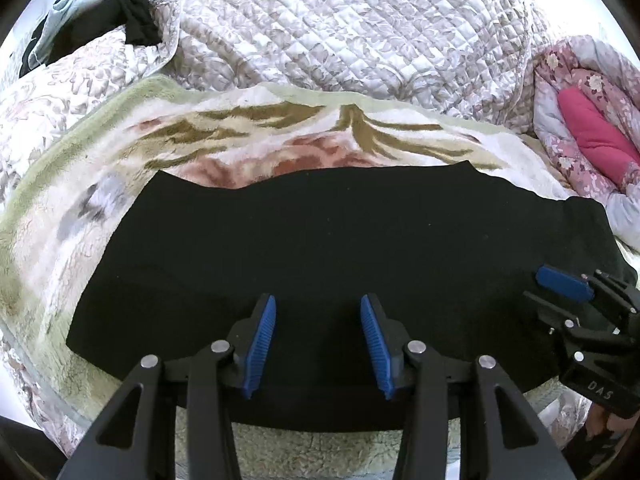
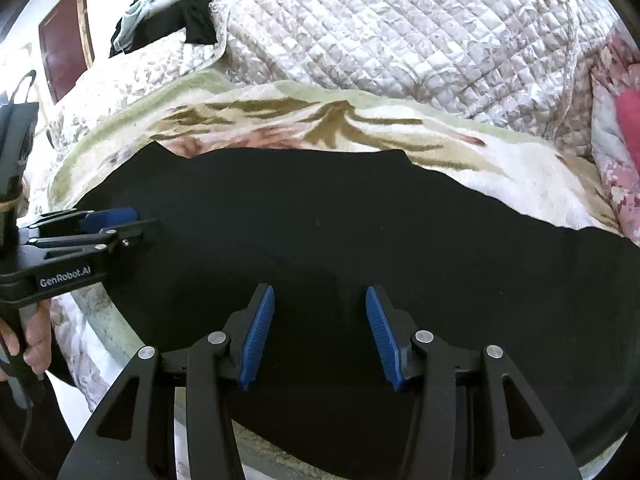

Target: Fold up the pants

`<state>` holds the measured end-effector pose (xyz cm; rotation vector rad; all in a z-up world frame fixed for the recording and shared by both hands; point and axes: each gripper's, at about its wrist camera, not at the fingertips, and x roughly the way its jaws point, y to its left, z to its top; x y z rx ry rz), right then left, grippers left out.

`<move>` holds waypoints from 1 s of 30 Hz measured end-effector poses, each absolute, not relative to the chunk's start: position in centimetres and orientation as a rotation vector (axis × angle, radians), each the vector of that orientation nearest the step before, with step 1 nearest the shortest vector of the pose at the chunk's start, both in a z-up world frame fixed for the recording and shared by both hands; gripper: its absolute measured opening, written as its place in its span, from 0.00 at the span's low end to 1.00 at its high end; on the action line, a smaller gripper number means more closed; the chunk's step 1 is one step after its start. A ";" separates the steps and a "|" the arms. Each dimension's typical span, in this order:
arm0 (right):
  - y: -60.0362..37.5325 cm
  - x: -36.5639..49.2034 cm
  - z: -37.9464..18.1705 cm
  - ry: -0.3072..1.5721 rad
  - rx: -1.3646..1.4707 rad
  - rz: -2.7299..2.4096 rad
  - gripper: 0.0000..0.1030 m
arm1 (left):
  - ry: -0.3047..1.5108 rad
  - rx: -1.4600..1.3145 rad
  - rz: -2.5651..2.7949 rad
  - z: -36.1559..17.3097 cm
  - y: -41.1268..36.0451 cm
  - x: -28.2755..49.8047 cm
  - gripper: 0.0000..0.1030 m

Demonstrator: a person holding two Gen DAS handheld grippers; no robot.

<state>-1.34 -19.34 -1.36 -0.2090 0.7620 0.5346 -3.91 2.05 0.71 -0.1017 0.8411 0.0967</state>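
The black pants (image 1: 320,248) lay spread flat as a wide, dark, matte band across a plush fleece blanket (image 1: 248,120) on the bed. The blanket's pile was soft and shaggy, cream with a pale green border and olive and rust floral shapes. Behind it rose a quilted coverlet (image 1: 360,20), stitched in small diamonds with a faded grey leaf print. At the right edge sat a bundled pink floral quilt (image 1: 592,128), puffy and rolled.

The left claw (image 1: 318,344) hovered over the near edge of the pants, its ribbed blue pads (image 1: 260,344) spread apart with nothing pinched between them. The right claw (image 2: 320,336) was likewise spread, its pads apart above the dark cloth and gripping nothing. In the right wrist view, a hand (image 2: 28,344) gripped the handle of the left tool. The far hem of the pants ran in an uneven, wavy line.
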 end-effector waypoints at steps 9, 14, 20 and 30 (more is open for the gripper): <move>-19.5 -1.5 -1.3 0.764 -0.202 0.535 0.47 | 0.805 -0.181 0.260 1.0 5.2 -5.4 0.46; -19.5 -1.4 -1.3 0.764 -0.201 0.537 0.47 | 0.783 -0.250 0.319 0.6 6.5 -7.9 0.46; -19.6 -1.3 -1.2 0.765 -0.190 0.537 0.47 | 0.766 -0.361 0.359 0.4 8.0 -10.7 0.46; -20.0 -1.0 -1.0 0.768 -0.167 0.532 0.47 | 0.737 -0.566 0.291 -0.5 11.7 -9.5 0.48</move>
